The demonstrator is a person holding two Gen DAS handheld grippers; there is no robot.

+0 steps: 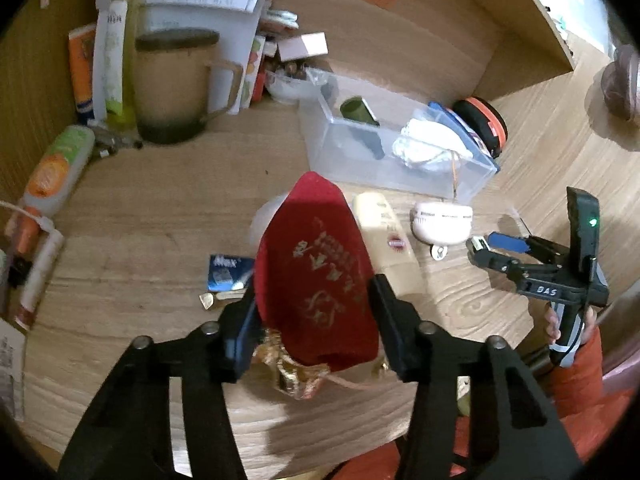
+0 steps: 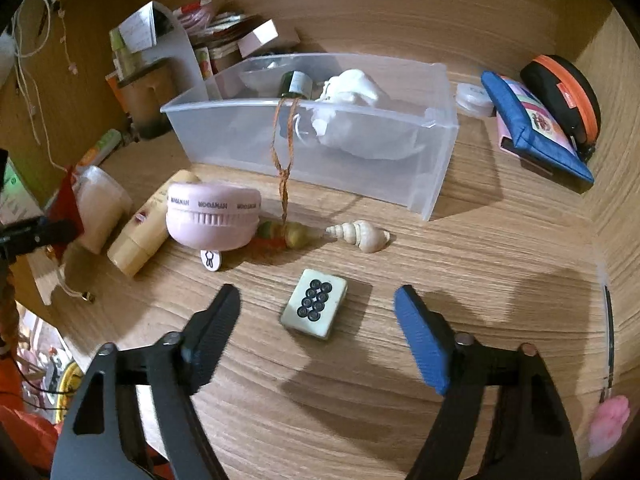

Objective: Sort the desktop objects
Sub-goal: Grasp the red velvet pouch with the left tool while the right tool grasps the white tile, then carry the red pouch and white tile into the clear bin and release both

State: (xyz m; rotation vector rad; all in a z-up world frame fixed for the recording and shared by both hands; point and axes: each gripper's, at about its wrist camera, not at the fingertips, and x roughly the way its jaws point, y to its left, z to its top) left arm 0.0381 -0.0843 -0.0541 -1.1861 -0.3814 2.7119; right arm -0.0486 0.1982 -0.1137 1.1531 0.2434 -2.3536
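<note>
My left gripper (image 1: 314, 300) is shut on a red drawstring pouch (image 1: 316, 268) with gold lettering and holds it above the desk. A clear plastic bin (image 1: 392, 148) stands beyond it, holding a dark green bottle (image 1: 358, 110) and a white cloth bundle (image 1: 432, 146). My right gripper (image 2: 318, 308) is open and empty, its fingers on either side of a mahjong tile (image 2: 314, 308) lying on the desk. The right gripper also shows in the left wrist view (image 1: 486, 246). The bin (image 2: 400, 184) lies ahead of it.
A seashell (image 2: 360, 234), a pink round case (image 2: 214, 216), a cream tube (image 2: 148, 226) and a beaded charm (image 2: 284, 234) lie before the bin. A blue pouch (image 2: 532, 128) and black-orange case (image 2: 564, 92) stand at right. A mug (image 1: 172, 84) and clutter fill the back left.
</note>
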